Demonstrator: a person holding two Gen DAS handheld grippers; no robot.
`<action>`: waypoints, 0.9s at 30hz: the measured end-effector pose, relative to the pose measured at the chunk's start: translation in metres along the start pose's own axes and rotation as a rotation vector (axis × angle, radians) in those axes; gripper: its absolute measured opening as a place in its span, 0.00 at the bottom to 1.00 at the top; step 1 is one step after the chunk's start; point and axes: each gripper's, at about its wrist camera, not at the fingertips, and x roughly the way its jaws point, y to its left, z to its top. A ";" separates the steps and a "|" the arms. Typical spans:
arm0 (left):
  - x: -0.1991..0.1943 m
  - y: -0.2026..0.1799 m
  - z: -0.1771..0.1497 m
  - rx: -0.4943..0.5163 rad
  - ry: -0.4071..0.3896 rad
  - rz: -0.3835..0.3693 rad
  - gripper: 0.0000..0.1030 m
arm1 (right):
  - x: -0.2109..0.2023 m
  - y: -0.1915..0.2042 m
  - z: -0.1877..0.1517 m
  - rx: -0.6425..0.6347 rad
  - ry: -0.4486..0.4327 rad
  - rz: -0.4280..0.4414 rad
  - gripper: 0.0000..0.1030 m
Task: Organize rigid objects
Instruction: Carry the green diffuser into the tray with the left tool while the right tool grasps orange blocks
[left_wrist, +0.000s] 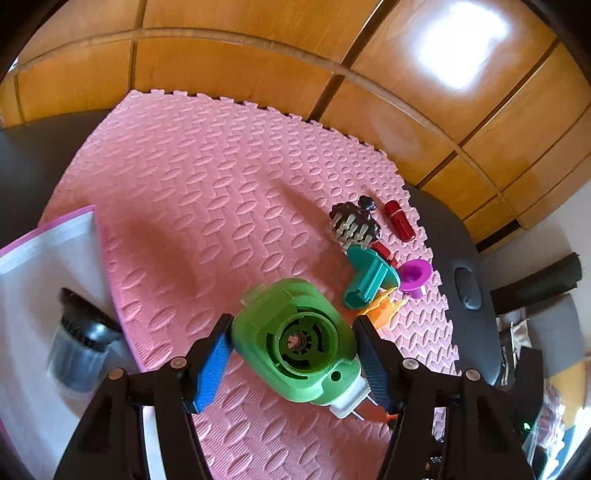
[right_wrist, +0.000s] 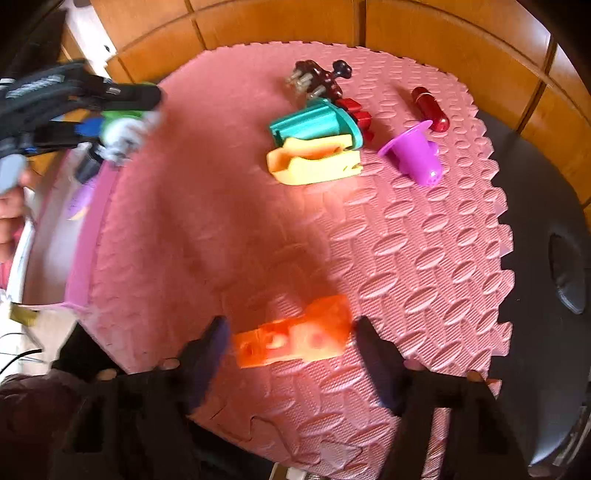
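Left wrist: green housing (left_wrist: 295, 341) between closed jaws.

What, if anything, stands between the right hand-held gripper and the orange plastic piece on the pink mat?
Nothing visible does. The orange plastic piece already lies on the pink foam mat between the open fingers of the right hand-held gripper, with bare mat either side.

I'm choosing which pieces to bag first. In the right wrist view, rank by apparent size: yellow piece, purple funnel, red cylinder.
1. yellow piece
2. purple funnel
3. red cylinder
All lie at similar distance, so the ranking seems fair.
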 end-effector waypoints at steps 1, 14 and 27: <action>-0.007 0.004 -0.002 -0.003 -0.008 -0.004 0.63 | 0.001 0.002 0.002 -0.010 -0.004 -0.009 0.65; -0.094 0.101 -0.026 -0.141 -0.142 0.049 0.63 | 0.029 0.015 0.045 -0.025 -0.097 0.040 0.49; -0.087 0.185 -0.054 -0.267 -0.107 0.214 0.63 | 0.035 0.018 0.044 -0.056 -0.110 -0.014 0.27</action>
